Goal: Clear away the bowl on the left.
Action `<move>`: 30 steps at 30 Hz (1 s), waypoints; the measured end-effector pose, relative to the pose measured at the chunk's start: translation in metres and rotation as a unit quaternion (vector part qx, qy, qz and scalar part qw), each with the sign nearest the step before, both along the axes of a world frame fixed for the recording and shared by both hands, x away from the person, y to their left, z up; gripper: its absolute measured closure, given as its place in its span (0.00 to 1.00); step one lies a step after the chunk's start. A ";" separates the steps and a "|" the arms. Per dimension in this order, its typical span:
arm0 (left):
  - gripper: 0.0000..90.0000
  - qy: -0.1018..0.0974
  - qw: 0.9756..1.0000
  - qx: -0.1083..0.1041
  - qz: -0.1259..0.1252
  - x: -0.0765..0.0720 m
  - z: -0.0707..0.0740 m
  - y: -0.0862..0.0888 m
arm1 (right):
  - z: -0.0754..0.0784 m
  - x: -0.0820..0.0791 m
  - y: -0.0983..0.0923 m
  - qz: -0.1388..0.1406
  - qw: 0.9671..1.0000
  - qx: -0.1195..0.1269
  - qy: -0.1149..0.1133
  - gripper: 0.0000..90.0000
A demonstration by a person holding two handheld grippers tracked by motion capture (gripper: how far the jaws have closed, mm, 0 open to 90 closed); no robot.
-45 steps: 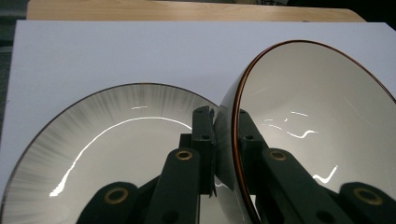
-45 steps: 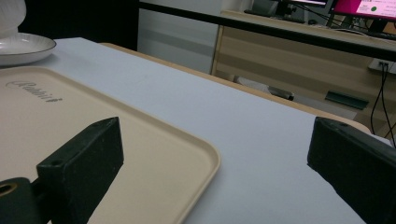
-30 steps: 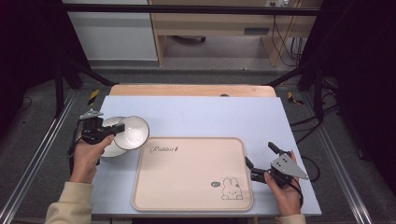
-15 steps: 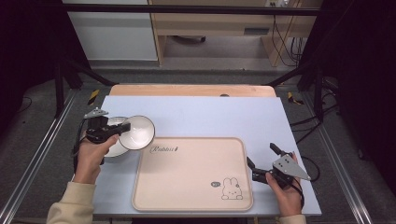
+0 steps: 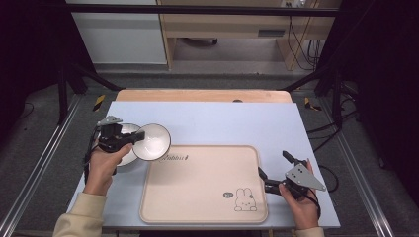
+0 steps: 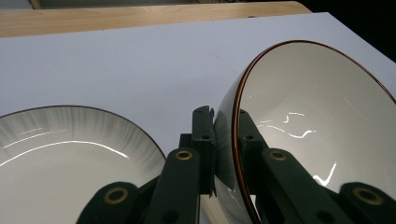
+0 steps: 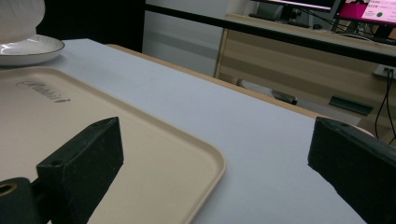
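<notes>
On the pale blue table (image 5: 222, 123), the left gripper (image 5: 129, 138) pinches the rim of a white bowl with a brown edge (image 5: 152, 142), one black jaw against the outside of the wall and the other against the inside, as the left gripper view makes plain where the bowl (image 6: 317, 121) stands tilted on its side with its opening facing right and the left gripper (image 6: 227, 140) clamps its near edge. The bowl is held above the table's left part, its rim just over the upper left corner of the beige tray (image 5: 202, 182), which lies flat in the middle of the table with a small rabbit drawing near its lower right corner. Just beside the bowl, to its left and partly beneath the gripper, a white plate with a dark rim (image 5: 126, 148) rests on the table; in the left gripper view the plate (image 6: 56, 158) lies flat at lower left. The right gripper (image 5: 272, 170) rests at the tray's right edge, its jaws spread wide and holding nothing; in the right gripper view the right gripper (image 7: 215, 158) has one jaw over the tray (image 7: 154, 158) and the other over bare table, with the plate (image 7: 28, 49) far off at upper left. A wooden strip (image 5: 202, 95) borders the table's far side.
</notes>
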State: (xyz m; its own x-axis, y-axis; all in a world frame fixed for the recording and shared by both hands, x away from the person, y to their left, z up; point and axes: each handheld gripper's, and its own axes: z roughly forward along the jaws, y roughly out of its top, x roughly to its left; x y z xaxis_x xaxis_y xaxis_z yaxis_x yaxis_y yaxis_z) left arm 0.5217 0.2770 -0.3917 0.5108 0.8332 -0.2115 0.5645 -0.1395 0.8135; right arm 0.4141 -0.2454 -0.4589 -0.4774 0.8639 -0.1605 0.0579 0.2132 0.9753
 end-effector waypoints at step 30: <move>0.91 0.016 0.995 0.000 -0.098 -0.011 -0.006 -0.076 | 0.000 0.001 0.001 0.007 1.000 0.002 -0.003 0.03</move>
